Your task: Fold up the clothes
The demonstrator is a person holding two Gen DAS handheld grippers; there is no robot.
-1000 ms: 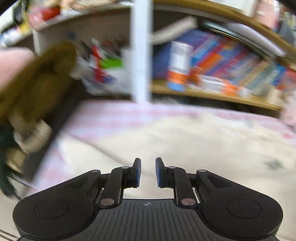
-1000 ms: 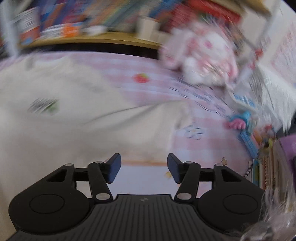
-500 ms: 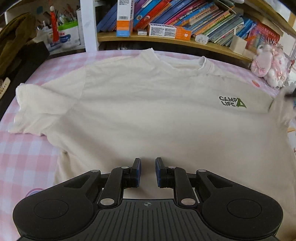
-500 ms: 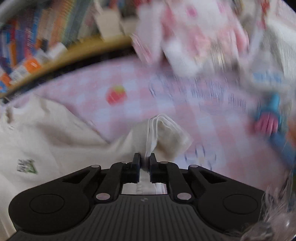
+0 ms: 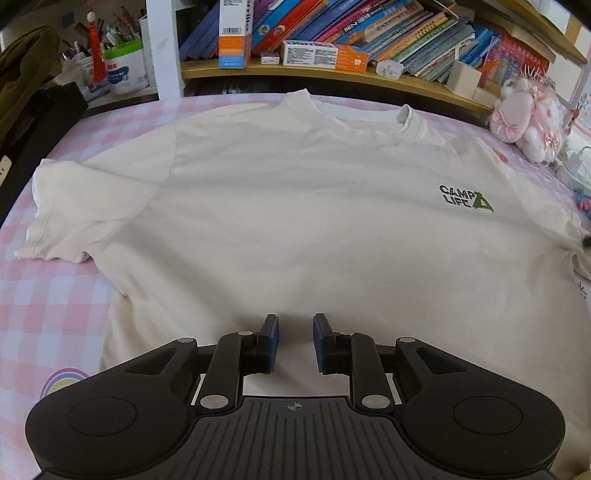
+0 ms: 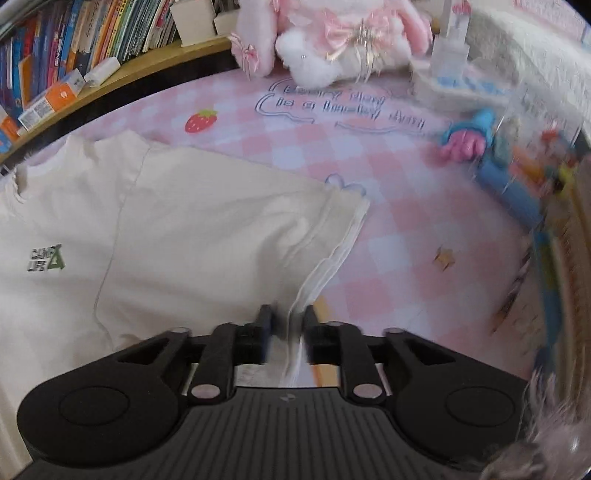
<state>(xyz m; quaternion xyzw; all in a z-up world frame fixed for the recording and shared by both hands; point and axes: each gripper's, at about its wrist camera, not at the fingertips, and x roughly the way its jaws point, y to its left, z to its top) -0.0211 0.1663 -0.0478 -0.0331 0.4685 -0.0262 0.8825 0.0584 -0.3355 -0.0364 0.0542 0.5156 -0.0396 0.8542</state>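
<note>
A cream T-shirt (image 5: 295, 221) with a green "CAMP LIFE" print lies face up and spread flat on a pink checked cloth. My left gripper (image 5: 294, 341) is over the shirt's lower middle, jaws slightly apart and empty. In the right wrist view the shirt's sleeve (image 6: 229, 229) lies flattened, with its hem running between the jaws of my right gripper (image 6: 286, 328). Those jaws stand a little apart around the hem; the view is blurred there.
A bookshelf (image 5: 332, 70) full of books runs along the back. A pink plush toy (image 6: 332, 33) and blue and pink items (image 6: 476, 136) sit to the right. A dark chair with an olive garment (image 5: 26, 74) stands at the left.
My right gripper was shut on the bunched sleeve and has pulled it outward and flat; its jaws have parted a little. My left gripper's jaws opened slightly.
</note>
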